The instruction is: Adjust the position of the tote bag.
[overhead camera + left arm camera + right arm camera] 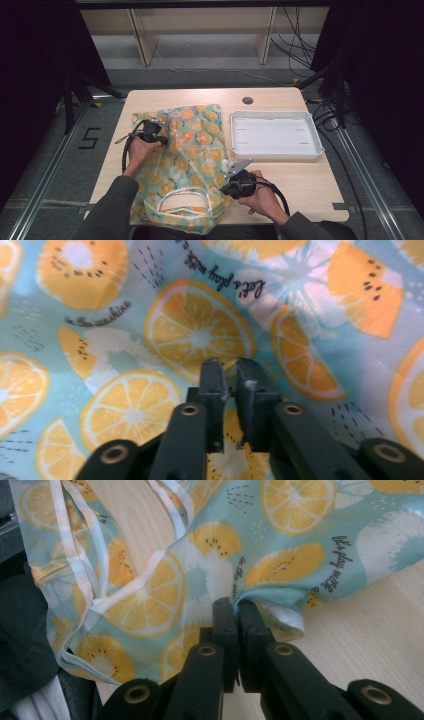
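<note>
Your right claw [235,607] is clamped on a fold at the side edge of the fruit-print bag [192,150]; in the right gripper view the cloth bunches between the two jaws, which stand together. Your left claw [230,371] stands narrow, with a slim gap between the jaws, and no cloth can be seen caught in that gap; the jaws rest against or just above the printed face of the bag. The bag lies flat on the table [295,180], directly under and ahead of the left claw, and ahead and to the side of the right claw. Its long axis runs from the far left corner, near the left claw, toward the near edge, where the white handles [182,200] lie closest to you. The white tray [275,135] sits well apart on the far side of the right claw. The right hand [257,195] is nearer the handle end; the left hand [140,152] is nearer the closed end. Any pull or fold would likely turn on that diagonal: expect the cloth to tension along the line between the two claws.
</note>
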Demonstrator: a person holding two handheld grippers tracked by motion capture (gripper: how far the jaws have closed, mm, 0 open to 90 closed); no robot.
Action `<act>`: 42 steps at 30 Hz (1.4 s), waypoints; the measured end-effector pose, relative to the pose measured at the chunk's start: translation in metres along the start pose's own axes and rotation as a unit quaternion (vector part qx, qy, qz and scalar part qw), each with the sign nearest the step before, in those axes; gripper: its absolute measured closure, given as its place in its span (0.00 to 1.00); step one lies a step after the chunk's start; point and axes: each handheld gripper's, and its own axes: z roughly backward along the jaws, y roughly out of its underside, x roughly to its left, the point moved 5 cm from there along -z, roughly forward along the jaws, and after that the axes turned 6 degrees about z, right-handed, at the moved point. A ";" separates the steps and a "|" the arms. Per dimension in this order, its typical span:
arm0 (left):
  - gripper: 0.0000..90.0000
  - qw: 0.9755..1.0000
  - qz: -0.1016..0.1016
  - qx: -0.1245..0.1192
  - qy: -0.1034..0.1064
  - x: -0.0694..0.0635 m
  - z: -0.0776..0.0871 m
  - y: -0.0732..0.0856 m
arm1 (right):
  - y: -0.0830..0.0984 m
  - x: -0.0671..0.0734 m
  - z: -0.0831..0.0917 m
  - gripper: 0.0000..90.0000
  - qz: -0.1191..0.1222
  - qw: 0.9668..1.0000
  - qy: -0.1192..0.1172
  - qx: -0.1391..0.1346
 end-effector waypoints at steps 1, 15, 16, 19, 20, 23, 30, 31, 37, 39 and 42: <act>0.87 1.000 0.004 -0.002 0.003 0.002 0.006 0.000 | 0.000 0.000 0.000 0.97 -0.002 1.000 -0.004 0.001; 0.52 0.998 0.009 -0.035 0.043 -0.013 0.107 0.055 | -0.017 0.000 0.022 0.50 0.008 0.998 0.021 -0.065; 0.51 0.998 0.009 -0.036 0.047 -0.015 0.111 0.060 | -0.018 0.001 0.023 0.49 0.004 0.997 0.023 -0.067; 0.48 0.998 0.004 -0.037 0.054 -0.023 0.124 0.071 | -0.020 0.000 0.023 0.49 0.007 0.996 0.034 -0.077; 0.48 0.998 0.000 -0.034 0.061 -0.026 0.127 0.075 | -0.020 0.001 0.024 0.49 0.007 0.996 0.032 -0.078; 0.46 0.997 -0.011 -0.038 0.069 -0.038 0.137 0.083 | -0.021 0.003 0.025 0.48 0.017 0.997 0.019 -0.075; 0.44 0.996 -0.010 -0.048 0.077 -0.054 0.141 0.098 | -0.024 0.023 0.019 0.49 0.047 0.994 -0.045 -0.084; 0.42 0.996 -0.009 -0.045 0.078 -0.054 0.141 0.099 | -0.024 0.031 0.013 0.51 0.058 0.993 -0.059 -0.079; 0.40 0.996 -0.005 -0.060 0.068 -0.054 0.140 0.109 | -0.024 0.050 0.002 0.51 0.079 0.991 -0.092 -0.061; 0.39 0.997 -0.002 -0.052 0.062 -0.054 0.142 0.114 | -0.024 0.058 0.000 0.51 0.091 0.988 -0.108 -0.060; 0.38 0.997 -0.003 -0.054 0.058 -0.054 0.143 0.118 | -0.022 0.068 -0.006 0.51 0.094 0.987 -0.124 -0.046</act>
